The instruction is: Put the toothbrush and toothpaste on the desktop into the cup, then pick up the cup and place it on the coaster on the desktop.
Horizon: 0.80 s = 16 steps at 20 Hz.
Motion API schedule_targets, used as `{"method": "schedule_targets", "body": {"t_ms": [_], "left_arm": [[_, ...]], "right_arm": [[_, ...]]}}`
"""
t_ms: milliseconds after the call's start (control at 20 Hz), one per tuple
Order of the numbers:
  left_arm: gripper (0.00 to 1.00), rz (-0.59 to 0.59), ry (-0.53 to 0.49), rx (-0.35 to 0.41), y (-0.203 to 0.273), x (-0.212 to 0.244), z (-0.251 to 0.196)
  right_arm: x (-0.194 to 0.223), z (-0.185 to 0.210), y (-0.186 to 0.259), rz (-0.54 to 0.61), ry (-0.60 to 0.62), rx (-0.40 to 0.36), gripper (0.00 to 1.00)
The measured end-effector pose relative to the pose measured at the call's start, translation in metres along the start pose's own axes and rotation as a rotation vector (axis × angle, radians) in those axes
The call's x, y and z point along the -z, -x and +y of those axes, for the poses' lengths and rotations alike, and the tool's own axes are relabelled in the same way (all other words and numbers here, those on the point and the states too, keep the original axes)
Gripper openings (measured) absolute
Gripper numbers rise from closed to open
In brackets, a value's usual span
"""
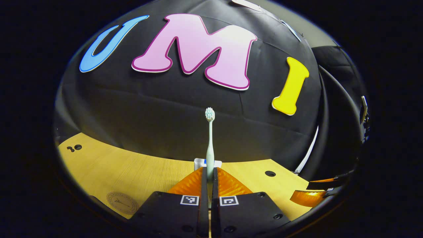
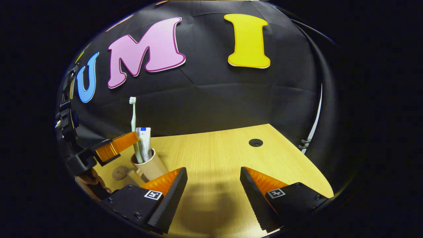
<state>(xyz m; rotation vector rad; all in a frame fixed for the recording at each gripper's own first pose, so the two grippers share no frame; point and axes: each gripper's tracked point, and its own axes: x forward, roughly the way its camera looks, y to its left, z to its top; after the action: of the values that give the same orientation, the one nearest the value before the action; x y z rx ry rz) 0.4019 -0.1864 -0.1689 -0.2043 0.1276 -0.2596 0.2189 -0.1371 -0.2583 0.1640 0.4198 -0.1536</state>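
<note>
Beige cup [image 2: 149, 165] w/ toothpaste [image 2: 144, 141], toothbrush [image 2: 133, 127] in left claw [image 2: 123, 142], coaster [image 2: 119, 172] beside

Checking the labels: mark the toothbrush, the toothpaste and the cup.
toothbrush [image 1: 210, 145]: left gripper view, on its upright handle above the left claw.
toothpaste [image 2: 143, 142]: right gripper view, on the tube's body, standing in the cup.
cup [image 2: 152, 167]: right gripper view, on its beige outer wall.

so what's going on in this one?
A person is working two hand-held grippers over a wooden desktop. The left hand-held gripper is shut on the toothbrush, holding it upright with its lower end in the beige cup. The toothpaste already stands in that cup. The right hand-held gripper is open and holds nothing, low over the desk beside the cup. The coaster lies bare, so the cup has not been moved onto it yet.
</note>
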Motion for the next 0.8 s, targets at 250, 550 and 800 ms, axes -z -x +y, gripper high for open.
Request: {"method": "schedule_targets", "body": {"t_ms": [250, 550, 800], "left_arm": [[0.13, 0.028, -0.022, -0.023, 0.000, 0.017, 0.004], [0.57, 0.055, -0.038, -0.036, 0.015, 0.028, 0.005], [1.00, 0.035, -0.091, -0.075, 0.070, 0.008, 0.013]], "right_arm": [[0.004, 0.014, 0.001, 0.017, 0.032, -0.017, 0.98], [-0.001, 0.022, 0.011, 0.022, 0.048, -0.027, 0.98], [-0.041, 0.038, 0.012, -0.025, 0.065, -0.061, 0.98]]}}
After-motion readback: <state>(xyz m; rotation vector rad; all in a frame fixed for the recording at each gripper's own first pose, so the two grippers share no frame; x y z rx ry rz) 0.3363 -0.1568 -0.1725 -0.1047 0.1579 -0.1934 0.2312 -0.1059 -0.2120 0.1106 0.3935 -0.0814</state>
